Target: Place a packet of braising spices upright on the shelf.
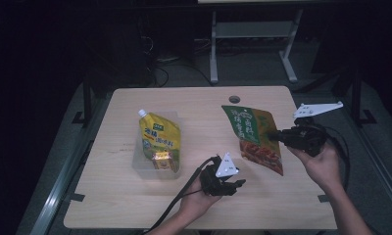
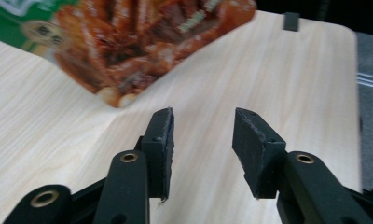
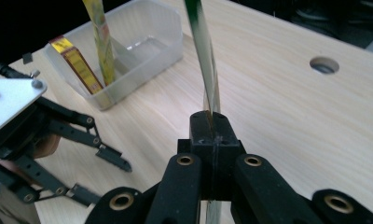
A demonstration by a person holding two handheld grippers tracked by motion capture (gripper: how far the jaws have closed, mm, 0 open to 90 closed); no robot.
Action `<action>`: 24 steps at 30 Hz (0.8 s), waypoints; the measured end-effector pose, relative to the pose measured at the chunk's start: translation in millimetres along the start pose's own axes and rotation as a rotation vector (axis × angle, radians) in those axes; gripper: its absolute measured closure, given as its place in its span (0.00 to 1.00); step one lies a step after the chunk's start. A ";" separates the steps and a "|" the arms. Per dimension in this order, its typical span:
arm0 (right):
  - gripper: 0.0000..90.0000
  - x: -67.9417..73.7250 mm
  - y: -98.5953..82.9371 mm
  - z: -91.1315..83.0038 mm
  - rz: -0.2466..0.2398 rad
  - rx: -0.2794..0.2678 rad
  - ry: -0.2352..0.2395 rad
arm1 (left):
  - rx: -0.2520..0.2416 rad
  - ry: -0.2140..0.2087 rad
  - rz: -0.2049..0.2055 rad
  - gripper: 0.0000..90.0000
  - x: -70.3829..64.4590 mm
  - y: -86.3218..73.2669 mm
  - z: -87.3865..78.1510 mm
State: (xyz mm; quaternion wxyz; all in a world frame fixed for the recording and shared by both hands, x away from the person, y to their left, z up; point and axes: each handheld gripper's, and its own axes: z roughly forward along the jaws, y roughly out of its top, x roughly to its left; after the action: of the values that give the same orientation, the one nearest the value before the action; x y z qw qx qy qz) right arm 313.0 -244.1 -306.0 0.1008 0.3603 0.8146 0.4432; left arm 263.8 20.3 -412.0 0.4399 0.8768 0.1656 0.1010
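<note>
A green and orange snack pouch sits at the table's right side, with my right gripper shut on its right edge. In the right gripper view the pouch shows edge-on, rising from the closed jaws. My left gripper is near the front middle of the table, open and holding nothing. In the left gripper view its jaws point at the pouch's lower end, still short of it. I cannot tell whether that end touches the table.
A clear plastic bin stands at the left-middle with a yellow spout pouch inside; both appear in the right gripper view, bin and pouch. A round cable hole lies near the table's far edge. The floor is dark around the table.
</note>
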 end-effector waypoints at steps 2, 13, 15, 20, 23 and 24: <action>1.00 1.4 4.3 0.3 0.000 -0.017 0.026 | -0.012 0.000 -0.005 0.61 -1.8 -3.0 -3.9; 1.00 21.1 36.2 8.1 -0.059 -0.065 0.095 | -0.034 -0.012 -0.015 0.56 -7.0 -22.6 -32.2; 1.00 24.4 42.1 9.7 -0.067 -0.074 0.107 | -0.040 -0.014 -0.019 0.54 -7.5 -25.3 -35.7; 1.00 32.3 57.7 16.4 -0.090 -0.095 0.143 | -0.047 -0.012 -0.019 0.52 -7.6 -32.4 -44.6; 1.00 37.0 66.4 21.8 -0.109 -0.103 0.157 | -0.054 -0.012 -0.026 0.52 -8.3 -35.3 -48.7; 1.00 38.5 69.6 23.9 -0.113 -0.104 0.163 | -0.056 -0.012 -0.026 0.52 -8.5 -36.2 -49.8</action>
State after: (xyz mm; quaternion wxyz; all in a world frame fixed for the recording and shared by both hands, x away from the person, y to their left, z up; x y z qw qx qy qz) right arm 331.4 -178.3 -258.8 0.0778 0.2709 0.8150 0.5063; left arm 232.6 74.1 -412.0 0.4664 0.8626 0.1718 0.0947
